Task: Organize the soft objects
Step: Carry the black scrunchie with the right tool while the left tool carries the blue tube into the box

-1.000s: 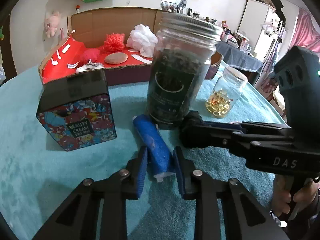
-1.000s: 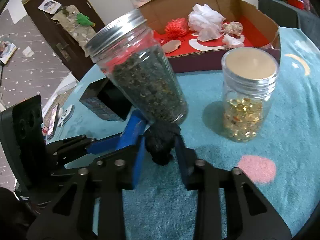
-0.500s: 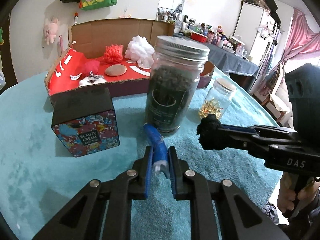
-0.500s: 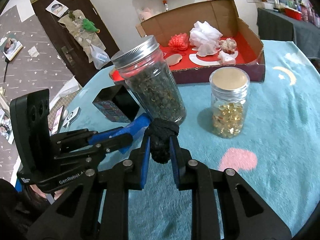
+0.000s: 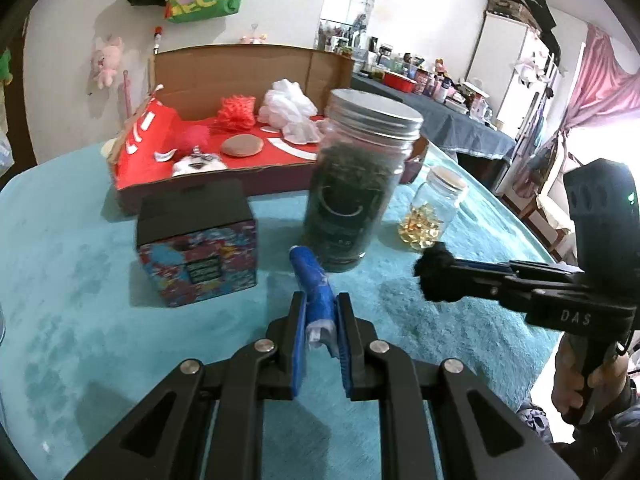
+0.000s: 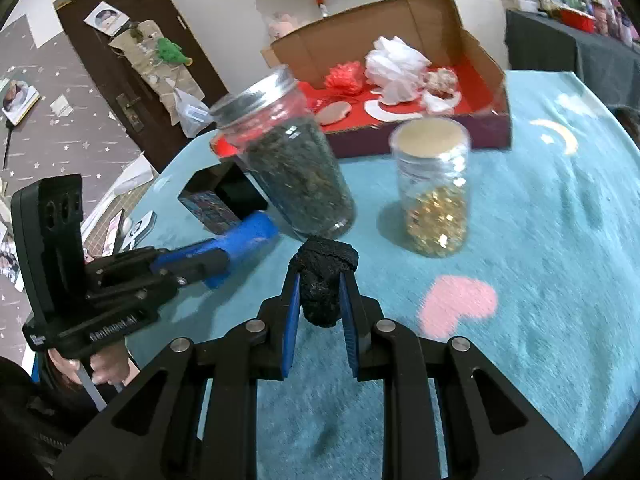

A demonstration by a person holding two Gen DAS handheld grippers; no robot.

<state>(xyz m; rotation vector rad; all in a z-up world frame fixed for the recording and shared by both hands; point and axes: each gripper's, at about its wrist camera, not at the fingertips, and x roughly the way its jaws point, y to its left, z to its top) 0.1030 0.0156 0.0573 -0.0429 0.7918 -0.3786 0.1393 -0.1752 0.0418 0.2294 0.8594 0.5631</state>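
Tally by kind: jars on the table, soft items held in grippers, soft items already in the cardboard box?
Jars: 2 (dark tea jar, gold capsule jar)
Held soft items: 2 (blue roll in left gripper, black fabric bundle in right gripper)
Soft items in cardboard box: at least 5
Total: at least 9

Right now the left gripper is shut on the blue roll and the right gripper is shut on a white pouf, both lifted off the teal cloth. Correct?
Not quite. The right gripper is shut on a black soft bundle, as the right wrist view shows; the white pouf lies in the cardboard box. The left gripper does hold the blue roll.
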